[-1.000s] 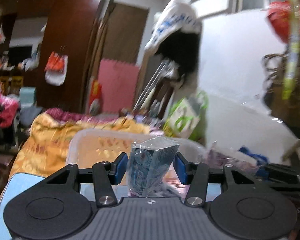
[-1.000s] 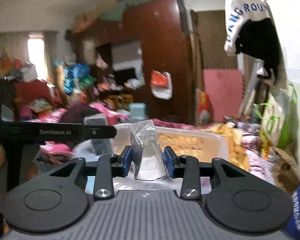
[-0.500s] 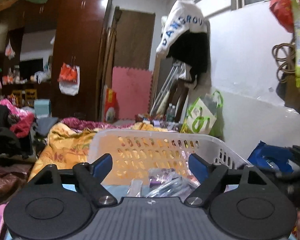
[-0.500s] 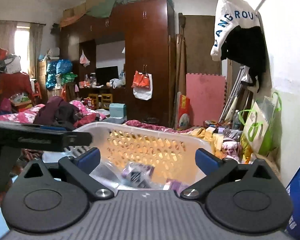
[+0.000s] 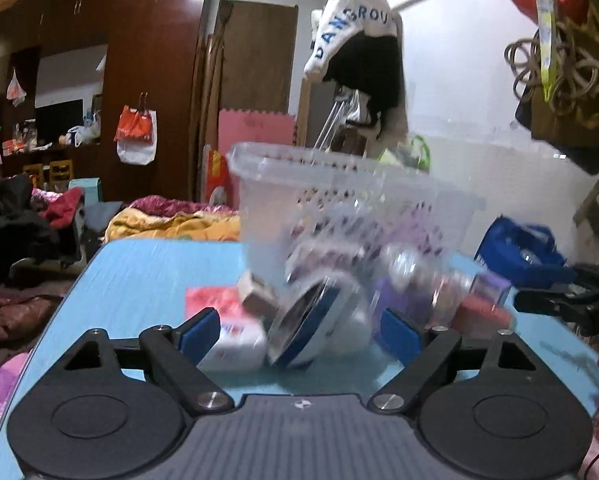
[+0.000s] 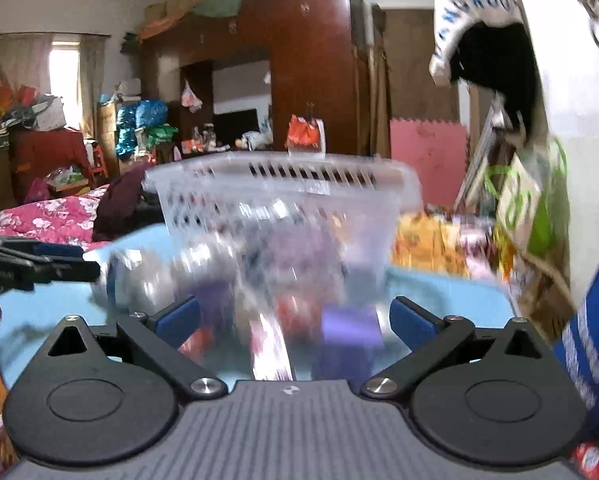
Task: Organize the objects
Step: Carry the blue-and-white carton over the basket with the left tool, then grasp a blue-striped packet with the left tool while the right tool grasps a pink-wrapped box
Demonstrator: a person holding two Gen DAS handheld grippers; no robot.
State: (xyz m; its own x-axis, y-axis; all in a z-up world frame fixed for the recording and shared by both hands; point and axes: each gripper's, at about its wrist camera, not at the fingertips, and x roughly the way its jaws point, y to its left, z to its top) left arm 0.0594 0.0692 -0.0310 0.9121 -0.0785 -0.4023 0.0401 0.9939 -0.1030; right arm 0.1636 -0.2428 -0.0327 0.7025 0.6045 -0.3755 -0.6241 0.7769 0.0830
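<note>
Change: since half a second ago we have both grippers lower and facing the heap on the table; a second ago each was pinching a clear packet, and now neither holds anything.
Table: our light-blue tabletop (image 5: 139,276) carries everything.
Basket: the white perforated laundry basket (image 5: 339,184) stands behind the heap, at the far side of the table.
Heap: small packets and boxes (image 6: 299,280) lie in front of the basket, badly blurred; we make out a blue-rimmed round tin (image 5: 311,328) and a purple box (image 6: 349,330).
Left gripper (image 5: 299,334): jaws spread wide, the tin lying between them, not clamped.
Right gripper (image 6: 293,320): jaws wide too, framing the purple box, touching nothing we can confirm.
Meaning: we judge both deliveries done and the next picks lined up.
</note>
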